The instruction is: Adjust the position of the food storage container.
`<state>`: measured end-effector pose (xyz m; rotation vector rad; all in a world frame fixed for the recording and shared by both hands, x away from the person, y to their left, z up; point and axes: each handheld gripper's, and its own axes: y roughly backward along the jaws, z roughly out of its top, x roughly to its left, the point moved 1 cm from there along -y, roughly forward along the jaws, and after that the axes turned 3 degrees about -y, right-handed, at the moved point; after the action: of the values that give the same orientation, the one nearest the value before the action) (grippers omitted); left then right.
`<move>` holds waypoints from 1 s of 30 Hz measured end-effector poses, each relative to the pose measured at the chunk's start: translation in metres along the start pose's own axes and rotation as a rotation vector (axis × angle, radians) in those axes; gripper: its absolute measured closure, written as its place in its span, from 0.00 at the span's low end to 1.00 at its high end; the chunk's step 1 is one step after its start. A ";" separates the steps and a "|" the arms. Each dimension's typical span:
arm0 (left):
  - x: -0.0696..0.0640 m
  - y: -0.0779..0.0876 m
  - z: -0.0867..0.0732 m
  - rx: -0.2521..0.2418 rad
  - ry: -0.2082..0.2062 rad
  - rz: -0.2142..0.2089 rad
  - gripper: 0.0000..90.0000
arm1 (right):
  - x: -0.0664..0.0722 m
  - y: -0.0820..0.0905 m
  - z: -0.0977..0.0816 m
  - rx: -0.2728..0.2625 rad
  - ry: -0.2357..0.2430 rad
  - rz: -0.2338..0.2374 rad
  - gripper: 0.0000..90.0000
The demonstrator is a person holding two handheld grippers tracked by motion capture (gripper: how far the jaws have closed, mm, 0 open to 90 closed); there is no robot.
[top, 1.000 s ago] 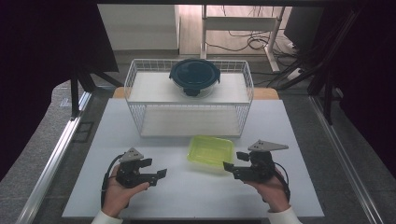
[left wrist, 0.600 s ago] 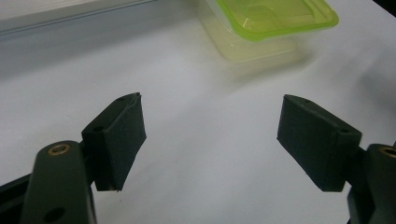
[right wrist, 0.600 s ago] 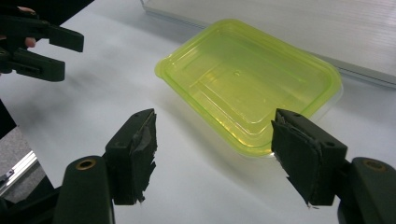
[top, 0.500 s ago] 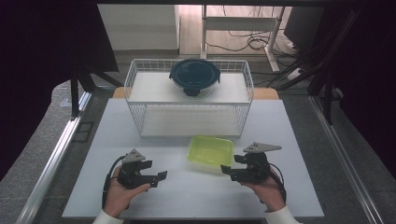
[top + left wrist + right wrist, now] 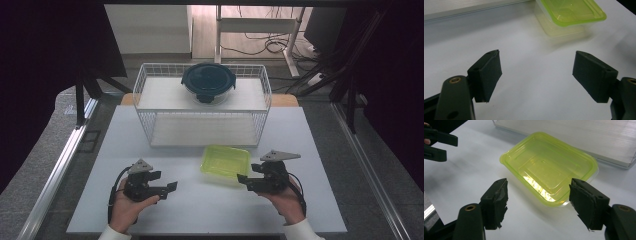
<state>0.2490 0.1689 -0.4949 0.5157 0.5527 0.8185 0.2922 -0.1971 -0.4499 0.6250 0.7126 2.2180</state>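
- Shallow rectangular clear plastic container with a translucent lime-green lid (image 5: pixel 226 161) sits flat on the white table (image 5: pixel 320 150), lid on, near the middle of the surface and just in front of the basket's front wall
- White wire basket (image 5: pixel 150 120), rectangular and open-topped, stands along the far edge of the table; its front wall is close to the green-lidded container but apart from it
- Round clear container with a dark blue clip-on lid (image 5: pixel 208 81) rests on the basket's upper level, towards its far side and roughly centred between the two ends
- Left gripper (image 5: pixel 172 187), held in the person's left hand (image 5: pixel 125 210) near the front-left corner of the table, has its jaws spread wide with nothing between them; the left gripper view shows bare white surface in the gap and the green-lidded container (image 5: pixel 570 15) farther off
- Right gripper (image 5: pixel 241 179), held in the right hand (image 5: pixel 287 202) towards the front-right part of the table, has its jaws parted and empty, with its tips just beside the container's near right corner; in the right gripper view the lid (image 5: pixel 549 167) lies just beyond the two pads
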 end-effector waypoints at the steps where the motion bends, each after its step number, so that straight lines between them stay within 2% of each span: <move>1: 0.000 0.000 0.000 0.003 -0.003 0.000 0.25 | 0.000 0.000 0.000 0.003 0.001 0.000 0.35; 6: -0.002 0.002 0.000 0.001 -0.009 0.005 0.25 | 0.000 -0.004 0.006 0.020 0.023 -0.003 0.41; 11: -0.003 0.005 0.001 -0.013 -0.006 0.006 0.25 | -0.003 -0.010 0.027 0.013 0.032 0.004 0.46; 14: 0.001 0.007 0.000 -0.014 0.002 0.009 0.25 | -0.008 -0.020 0.043 0.057 0.062 -0.036 0.53; 17: 0.005 0.007 -0.001 -0.014 0.010 0.008 0.25 | -0.016 -0.031 0.057 0.082 0.091 -0.053 0.60; 22: 0.005 0.007 -0.002 -0.021 0.010 0.004 0.25 | -0.026 -0.055 0.076 0.153 0.159 -0.100 0.73; 24: 0.006 0.006 -0.003 -0.018 0.015 0.001 0.25 | -0.029 -0.063 0.082 0.166 0.193 -0.125 0.83; 26: 0.007 0.005 -0.004 -0.017 0.024 -0.003 0.25 | -0.031 -0.070 0.086 0.174 0.219 -0.128 0.91; 30: 0.009 0.004 -0.005 -0.010 0.033 -0.017 0.25 | -0.033 -0.083 0.091 0.212 0.307 -0.173 0.96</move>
<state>0.2489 0.1790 -0.4983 0.4887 0.5822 0.8145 0.4089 -0.1453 -0.4445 0.3090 1.1255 2.1137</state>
